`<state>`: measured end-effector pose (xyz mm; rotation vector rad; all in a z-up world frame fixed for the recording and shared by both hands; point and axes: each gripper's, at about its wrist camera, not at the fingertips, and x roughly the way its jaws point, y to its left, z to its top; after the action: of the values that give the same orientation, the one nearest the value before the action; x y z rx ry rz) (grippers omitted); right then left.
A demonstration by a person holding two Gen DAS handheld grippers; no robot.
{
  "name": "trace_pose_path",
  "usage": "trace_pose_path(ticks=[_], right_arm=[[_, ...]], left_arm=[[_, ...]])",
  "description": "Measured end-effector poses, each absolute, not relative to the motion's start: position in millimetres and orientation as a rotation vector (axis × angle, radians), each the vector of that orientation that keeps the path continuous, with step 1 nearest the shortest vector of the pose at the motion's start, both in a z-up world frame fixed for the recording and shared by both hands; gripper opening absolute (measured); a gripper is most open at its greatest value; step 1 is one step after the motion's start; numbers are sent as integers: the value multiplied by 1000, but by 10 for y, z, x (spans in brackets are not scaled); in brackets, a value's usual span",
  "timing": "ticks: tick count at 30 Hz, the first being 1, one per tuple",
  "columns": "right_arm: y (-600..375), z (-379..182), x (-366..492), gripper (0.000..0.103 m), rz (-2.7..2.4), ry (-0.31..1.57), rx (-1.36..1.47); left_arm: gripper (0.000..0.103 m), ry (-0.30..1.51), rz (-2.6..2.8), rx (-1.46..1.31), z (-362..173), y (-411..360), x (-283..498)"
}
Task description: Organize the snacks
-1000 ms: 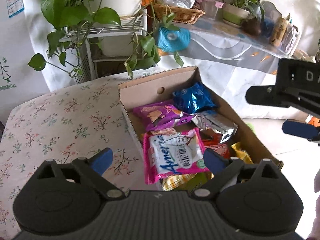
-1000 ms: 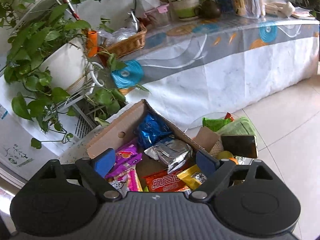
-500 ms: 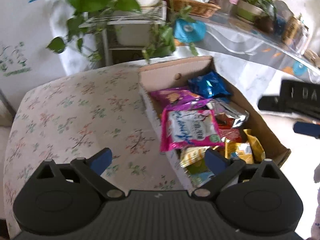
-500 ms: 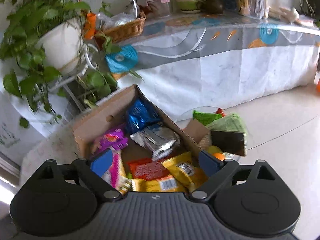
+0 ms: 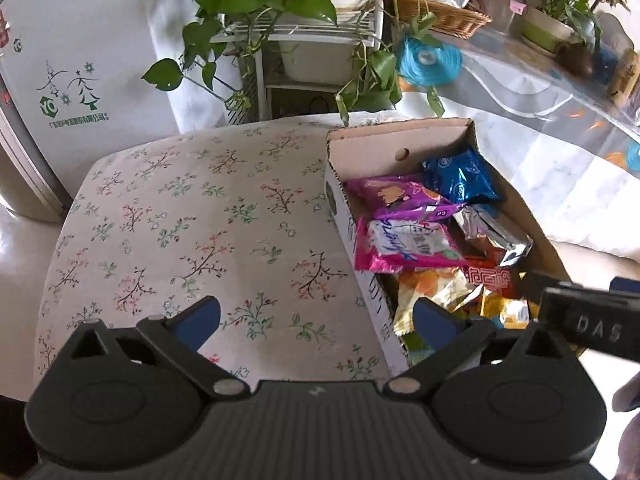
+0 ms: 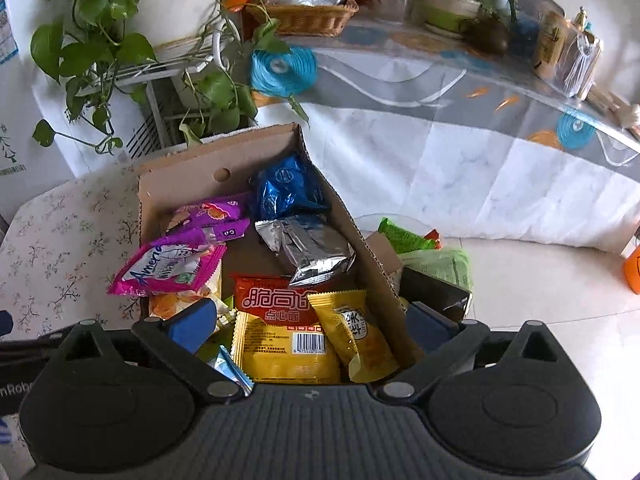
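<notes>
An open cardboard box [image 5: 400,140] [image 6: 224,168] sits on the right part of a floral-cloth table [image 5: 180,220]. It holds several snacks: a blue packet [image 6: 286,192], a purple packet [image 6: 208,216], a pink-and-white packet [image 6: 168,264], a silver packet [image 6: 312,244], a red packet [image 6: 276,300] and yellow packets [image 6: 288,344]. My left gripper [image 5: 316,318] straddles the box's left wall, jaws still opening, gripping nothing. My right gripper [image 6: 311,325] hovers over the near end of the box, jaws opening, above the yellow packets without pressing them. Its black body [image 5: 592,326] shows in the left wrist view.
Behind the table stands a white plant rack [image 5: 304,32] with trailing leaves. A long covered table [image 6: 460,132] carries a wicker basket [image 6: 308,16] and pots. Green bags [image 6: 432,256] lie right of the box. A white fridge [image 5: 60,60] is at far left.
Both grippers' jaws have widened. The right gripper rolled and sank closer over the box's near end. In the left view it dropped from upper right to lower right, and more tablecloth shows.
</notes>
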<state>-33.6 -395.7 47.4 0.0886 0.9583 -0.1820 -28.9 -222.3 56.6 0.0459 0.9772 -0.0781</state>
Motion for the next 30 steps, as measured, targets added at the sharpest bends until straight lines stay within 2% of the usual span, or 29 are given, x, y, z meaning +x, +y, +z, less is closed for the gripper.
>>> trace_pose_path(ticks=[30], right_arm=[[-4113, 314, 55, 103, -151, 1098, -19]], left_arm=[[102, 1088, -54, 93, 423, -2499, 88]])
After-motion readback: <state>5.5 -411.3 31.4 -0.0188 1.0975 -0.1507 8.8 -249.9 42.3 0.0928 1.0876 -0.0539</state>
